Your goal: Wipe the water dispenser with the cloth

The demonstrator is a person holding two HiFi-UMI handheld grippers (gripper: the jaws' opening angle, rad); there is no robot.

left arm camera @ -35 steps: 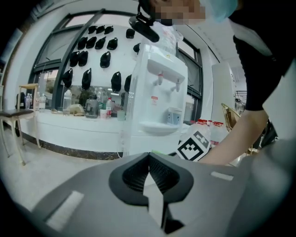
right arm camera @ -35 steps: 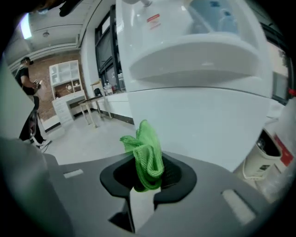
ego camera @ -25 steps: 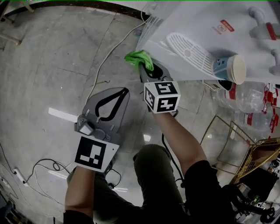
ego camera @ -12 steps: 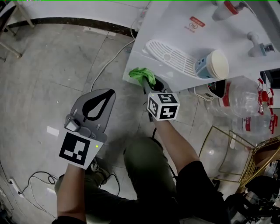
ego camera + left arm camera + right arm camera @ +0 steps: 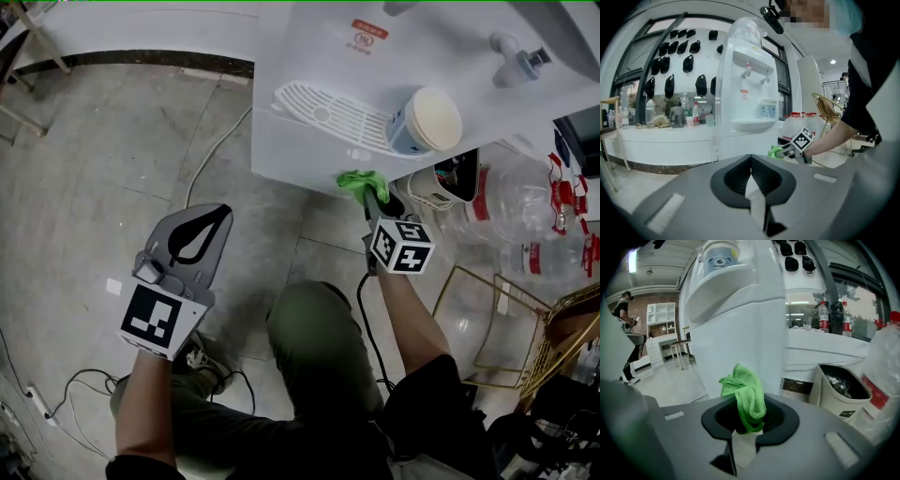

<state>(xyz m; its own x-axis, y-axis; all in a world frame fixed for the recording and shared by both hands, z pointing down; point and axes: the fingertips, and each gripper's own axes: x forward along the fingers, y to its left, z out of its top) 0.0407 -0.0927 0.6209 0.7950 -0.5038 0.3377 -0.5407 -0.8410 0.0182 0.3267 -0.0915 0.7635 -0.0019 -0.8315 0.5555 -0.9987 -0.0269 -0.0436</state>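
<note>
1. Water dispenser (image 5: 305, 155): white cabinet standing on a grey floor (image 5: 112, 141). A white drip grille (image 5: 328, 111) sits on its front ledge. A paper cup (image 5: 427, 120) stands on that ledge beside the grille, under the taps (image 5: 516, 58).

2. Right tool (image 5: 366, 190): jaws closed on a green cloth (image 5: 356, 180). The right gripper view shows the cloth bunched between the jaws, with its folds standing up beyond the tips. The cloth sits at the dispenser's front panel, below the ledge and beneath the cup. It is close against the panel, but contact cannot be confirmed from any view.

3. Left tool (image 5: 221, 212): jaws together, nothing between them. It is held low over the floor, well apart from the dispenser and off to its front-left. Its own view looks toward the dispenser front and takes in the right tool with the cloth at the cabinet's lower part.

4. Surroundings, relative to the dispenser: an open waste bin (image 5: 841, 385) stands just beside it on the cup's side. Large water bottles (image 5: 534, 234) lie beyond the bin. A gold wire rack (image 5: 506, 319) stands further out on that side. A white cable (image 5: 211, 155) runs across the floor on the opposite side.
</note>
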